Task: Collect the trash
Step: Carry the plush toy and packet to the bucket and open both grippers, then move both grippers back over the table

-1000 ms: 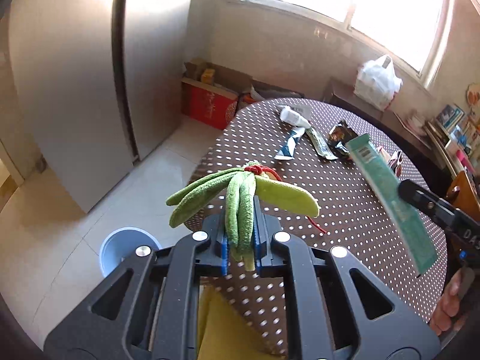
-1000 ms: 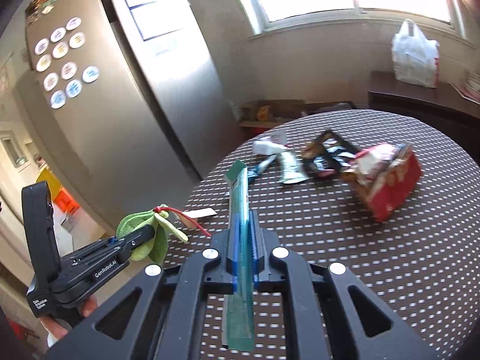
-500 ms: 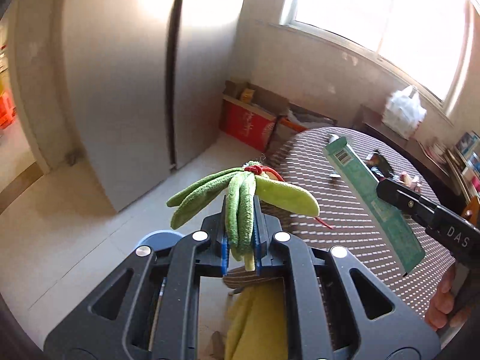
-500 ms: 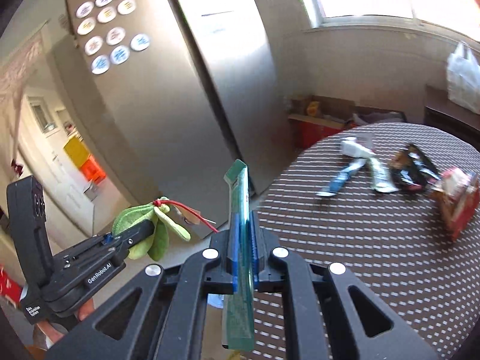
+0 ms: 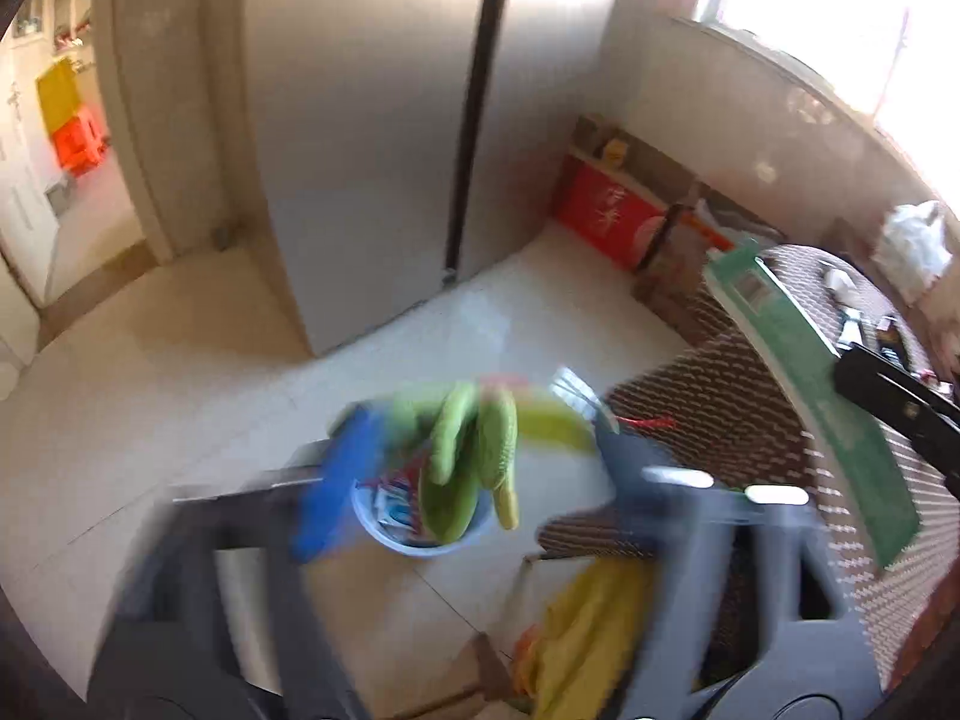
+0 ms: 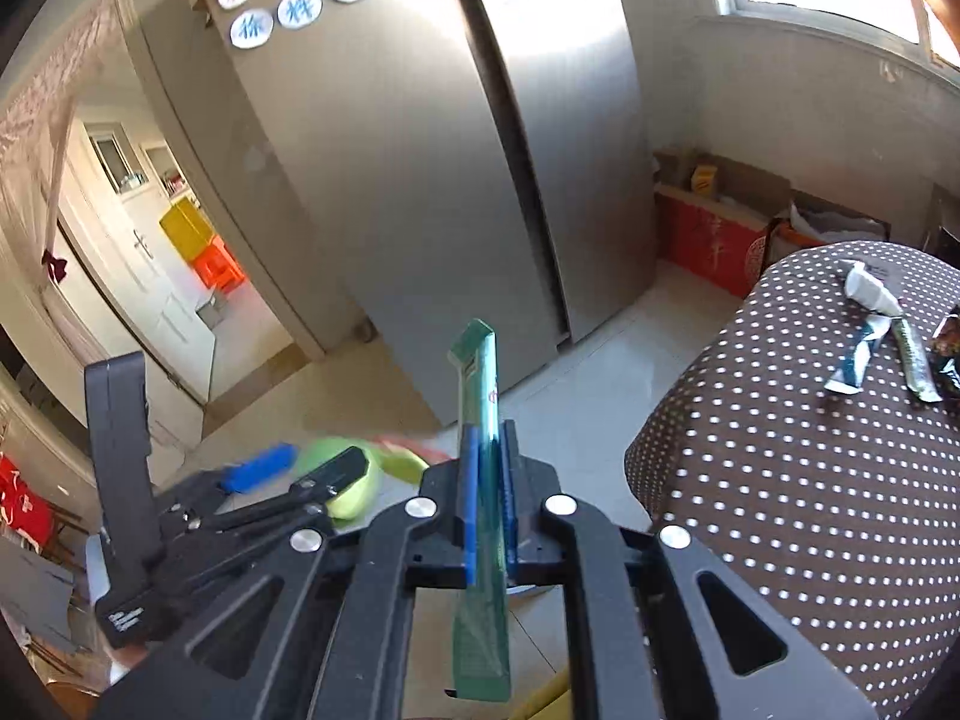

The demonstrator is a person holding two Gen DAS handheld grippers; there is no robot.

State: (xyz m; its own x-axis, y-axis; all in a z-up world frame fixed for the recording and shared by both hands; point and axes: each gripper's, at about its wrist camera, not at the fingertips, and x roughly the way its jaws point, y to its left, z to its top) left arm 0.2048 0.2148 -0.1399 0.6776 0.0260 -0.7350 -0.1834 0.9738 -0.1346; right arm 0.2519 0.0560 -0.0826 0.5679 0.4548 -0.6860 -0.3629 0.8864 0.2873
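Observation:
My left gripper (image 5: 480, 444) is open, its jaws spread wide and blurred. The green plush leaf toy (image 5: 468, 450) with a red string hangs free between them, right above the blue bin (image 5: 420, 531) on the floor. In the right wrist view the left gripper (image 6: 312, 471) sits low at the left with the toy (image 6: 351, 480) at its tips. My right gripper (image 6: 487, 480) is shut on a long green flat box (image 6: 480, 468), held upright; the box also shows in the left wrist view (image 5: 810, 396). More wrappers (image 6: 882, 342) lie on the dotted table (image 6: 810, 480).
A tall steel fridge (image 6: 450, 150) stands ahead. A red carton (image 5: 606, 219) and boxes sit against the wall under the window. A yellow cloth (image 5: 588, 630) hangs low by the table edge. A doorway (image 6: 174, 276) opens at the left.
Both grippers swung left off the table toward the floor. My left gripper opened and let go of the green toy, which is now over the blue bin.

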